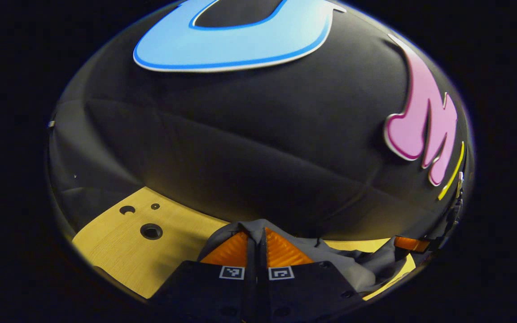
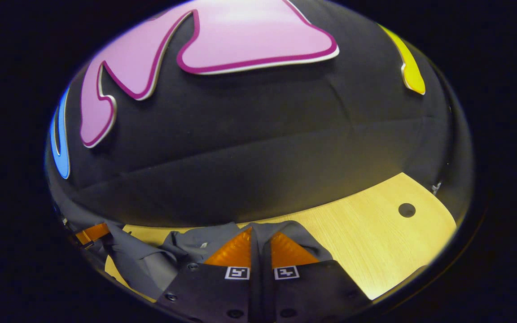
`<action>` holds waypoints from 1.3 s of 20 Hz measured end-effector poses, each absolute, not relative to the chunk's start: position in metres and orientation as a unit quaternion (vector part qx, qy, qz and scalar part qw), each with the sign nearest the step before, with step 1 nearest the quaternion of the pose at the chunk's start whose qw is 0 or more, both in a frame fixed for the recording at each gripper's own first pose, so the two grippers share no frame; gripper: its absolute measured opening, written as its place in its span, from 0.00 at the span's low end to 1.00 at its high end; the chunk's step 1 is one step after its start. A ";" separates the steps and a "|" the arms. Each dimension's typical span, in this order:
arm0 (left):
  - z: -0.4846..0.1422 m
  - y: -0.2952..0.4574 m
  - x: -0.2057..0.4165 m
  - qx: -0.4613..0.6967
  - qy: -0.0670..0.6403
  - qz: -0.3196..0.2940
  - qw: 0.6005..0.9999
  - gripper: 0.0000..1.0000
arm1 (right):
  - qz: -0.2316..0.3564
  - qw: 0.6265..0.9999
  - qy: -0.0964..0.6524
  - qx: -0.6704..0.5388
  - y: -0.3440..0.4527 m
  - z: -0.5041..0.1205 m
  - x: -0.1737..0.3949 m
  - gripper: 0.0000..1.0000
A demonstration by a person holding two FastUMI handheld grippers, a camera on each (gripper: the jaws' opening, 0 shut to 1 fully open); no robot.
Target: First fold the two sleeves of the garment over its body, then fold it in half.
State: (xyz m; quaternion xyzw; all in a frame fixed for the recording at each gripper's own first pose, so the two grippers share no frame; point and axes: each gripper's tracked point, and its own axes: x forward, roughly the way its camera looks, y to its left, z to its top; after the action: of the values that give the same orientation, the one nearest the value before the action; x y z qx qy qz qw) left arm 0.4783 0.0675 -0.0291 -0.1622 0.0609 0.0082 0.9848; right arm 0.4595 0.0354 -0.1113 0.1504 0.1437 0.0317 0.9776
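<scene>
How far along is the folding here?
Done: can't tell; the sleeves aren't clearly visible. In hand: the left claw and right claw are each shut on a pinch of the grey garment, which bunches over the table between them. Left: laying the fabric down flat; the finished half-fold isn't visible yet.

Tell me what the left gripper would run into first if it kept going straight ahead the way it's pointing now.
Probably the black cloth wall. The left gripper, shut on the grey garment, points over the wooden table toward it. Depth is hard to judge.

Matt grey cloth garment [image 1: 352,264], pale wood-grain table [image 2: 375,242].
</scene>
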 end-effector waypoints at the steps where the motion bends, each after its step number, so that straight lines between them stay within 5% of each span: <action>1: -0.037 0.071 0.487 -0.164 0.065 0.013 0.984 0.05 | 0.028 0.978 0.141 0.150 0.036 -0.115 0.465 0.05; 5: -0.055 0.075 0.497 -0.161 0.078 0.017 0.984 0.08 | 0.019 0.986 0.124 0.111 0.033 -0.124 0.476 0.07; 7: -0.058 0.077 0.491 -0.147 0.091 0.024 0.985 0.15 | 0.025 0.987 0.121 0.102 0.037 -0.121 0.469 0.15; 10: -0.040 0.076 0.477 -0.146 0.083 0.029 0.985 0.23 | 0.031 0.989 0.102 0.104 0.039 -0.100 0.450 0.61; 11: -0.030 0.074 0.471 -0.148 0.073 0.023 0.986 0.41 | 0.031 0.990 0.092 0.104 0.038 -0.091 0.443 0.63; 13: -0.007 0.072 0.454 -0.144 0.057 0.014 0.988 0.76 | 0.020 0.994 0.062 0.090 0.028 -0.068 0.427 0.82; 14: 0.003 0.074 0.444 -0.138 0.052 0.015 0.989 0.78 | 0.014 0.995 0.046 0.083 0.021 -0.052 0.419 0.98; 17: 0.027 0.073 0.406 -0.117 0.034 0.012 0.992 0.94 | 0.006 0.997 0.022 0.077 0.010 -0.023 0.391 0.98; 26: 0.069 0.057 0.245 -0.049 0.007 0.000 0.999 0.95 | -0.019 0.998 0.008 0.064 -0.022 0.022 0.258 0.98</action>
State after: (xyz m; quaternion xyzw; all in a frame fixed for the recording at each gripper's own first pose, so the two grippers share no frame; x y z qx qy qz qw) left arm 0.2449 0.0568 0.0686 -0.0492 0.0071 0.0001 0.9988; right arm 0.2584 -0.0223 0.0223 0.0636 0.0084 -0.0194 0.9977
